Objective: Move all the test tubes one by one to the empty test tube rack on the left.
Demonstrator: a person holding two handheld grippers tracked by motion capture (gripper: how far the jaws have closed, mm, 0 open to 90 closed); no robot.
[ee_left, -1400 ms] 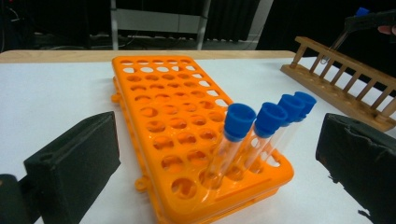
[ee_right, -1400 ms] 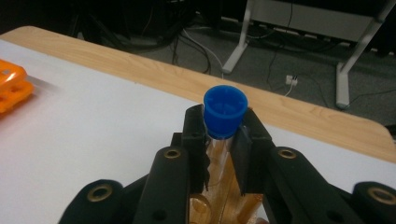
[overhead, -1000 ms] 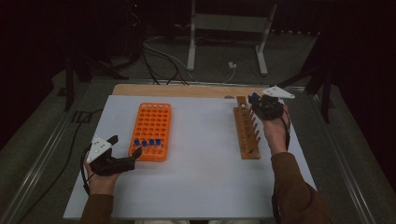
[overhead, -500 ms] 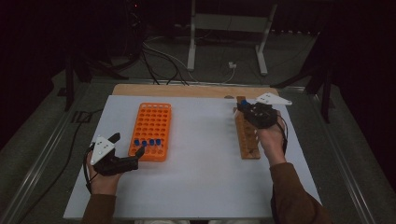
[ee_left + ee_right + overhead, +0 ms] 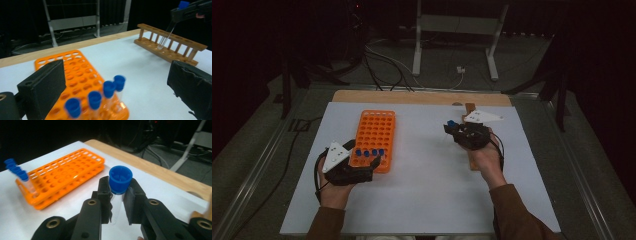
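My right gripper [image 5: 453, 130] is shut on a clear test tube with a blue cap [image 5: 120, 178], held in the air left of the wooden rack [image 5: 473, 161]. In the left gripper view that tube [image 5: 165, 36] hangs tilted above the wooden rack [image 5: 172, 47]. The orange rack [image 5: 376, 132] lies left of centre, and several blue-capped tubes [image 5: 369, 152] stand in its near row. My left gripper [image 5: 362, 156] is open at that near end, its jaws wide apart on either side of the capped tubes [image 5: 107, 90].
A white mat [image 5: 427, 200] covers the table, with a wooden strip [image 5: 412, 97] along its far edge. Behind the table are a metal stand [image 5: 452, 30] and cables on the floor [image 5: 387, 60]. Dark surroundings lie on both sides.
My right gripper has moved left and nearer, away from the far end of the wooden rack, with the blue-capped tube in it. The left gripper has edged slightly toward the orange rack.
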